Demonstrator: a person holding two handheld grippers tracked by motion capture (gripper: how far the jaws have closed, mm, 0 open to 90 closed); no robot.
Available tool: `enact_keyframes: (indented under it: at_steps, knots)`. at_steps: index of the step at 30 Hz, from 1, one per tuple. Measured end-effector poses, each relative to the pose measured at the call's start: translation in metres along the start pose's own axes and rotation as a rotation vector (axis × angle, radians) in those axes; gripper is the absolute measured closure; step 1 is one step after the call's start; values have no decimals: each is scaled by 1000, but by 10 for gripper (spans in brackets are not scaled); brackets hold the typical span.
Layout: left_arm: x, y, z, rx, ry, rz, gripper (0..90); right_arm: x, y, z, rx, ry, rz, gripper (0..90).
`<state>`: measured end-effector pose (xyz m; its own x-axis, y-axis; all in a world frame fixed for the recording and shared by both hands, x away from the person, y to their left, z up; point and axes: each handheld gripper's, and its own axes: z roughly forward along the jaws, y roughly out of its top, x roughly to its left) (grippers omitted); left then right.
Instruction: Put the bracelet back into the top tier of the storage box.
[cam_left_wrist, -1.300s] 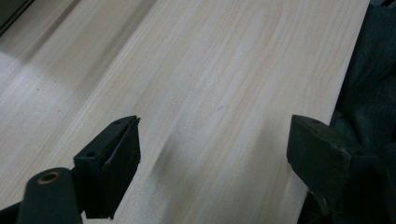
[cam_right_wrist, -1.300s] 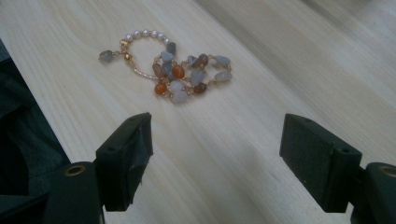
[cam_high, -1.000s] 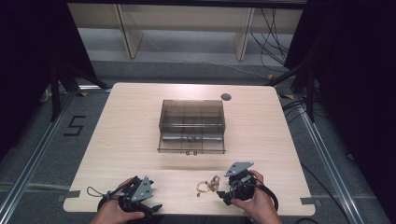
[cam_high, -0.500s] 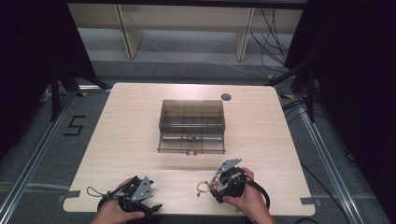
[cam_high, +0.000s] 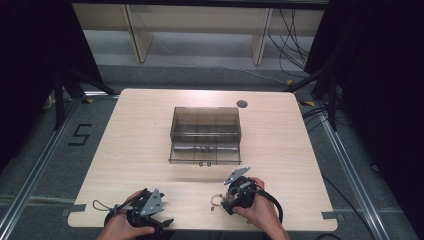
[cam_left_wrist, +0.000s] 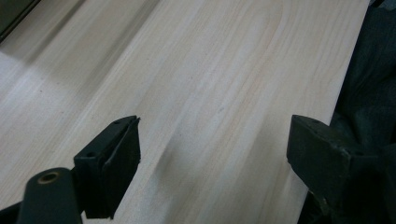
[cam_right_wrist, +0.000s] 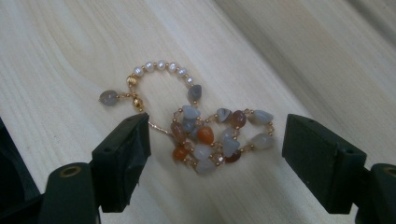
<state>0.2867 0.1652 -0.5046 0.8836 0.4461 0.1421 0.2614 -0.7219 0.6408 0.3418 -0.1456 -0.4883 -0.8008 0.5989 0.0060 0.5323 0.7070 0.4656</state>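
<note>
Pale wooden table lay below; the right gripper, jaws spread, framed the beaded bracelet at six o'clock. Next, probably a careful pinch. The left gripper gaped, unladen.

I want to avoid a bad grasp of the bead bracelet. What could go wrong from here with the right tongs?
1. The bracelet lies in a loose heap between the open right tongs. Closing may catch only a few stones, so the rest could dangle or slip.
2. Its pearl end trails beyond the jaws and may snag or drag on the table.
3. The clear box appears closed, so it likely must be opened before the bracelet can go in.
</note>
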Motion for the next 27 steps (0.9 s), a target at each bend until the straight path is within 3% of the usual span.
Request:
enact_keyframes:
  at_steps: [14,15,19,20,21,23,24,25,27]
  knots:
    - [0,0,0,-2,-1,2,177,-1,4,5,52,-13,27,317]
    - [0,0,0,-3,-2,-3,177,-2,5,6,46,-4,1,356]
    - [0,0,0,-1,0,3,177,-1,6,4,41,-5,0,459]
    - [0,0,0,-1,-1,3,177,1,7,5,45,3,18,489]
    - [0,0,0,-1,0,1,177,-1,8,4,47,8,-36,520]
    - [0,0,0,1,2,-1,177,-1,8,4,45,12,-35,555]
    - [0,0,0,-1,0,2,177,0,8,3,61,4,-13,579]
    - [0,0,0,-2,0,3,177,-1,10,3,59,25,-51,652]
    - [0,0,0,0,-1,0,177,-1,10,3,59,32,-56,682]
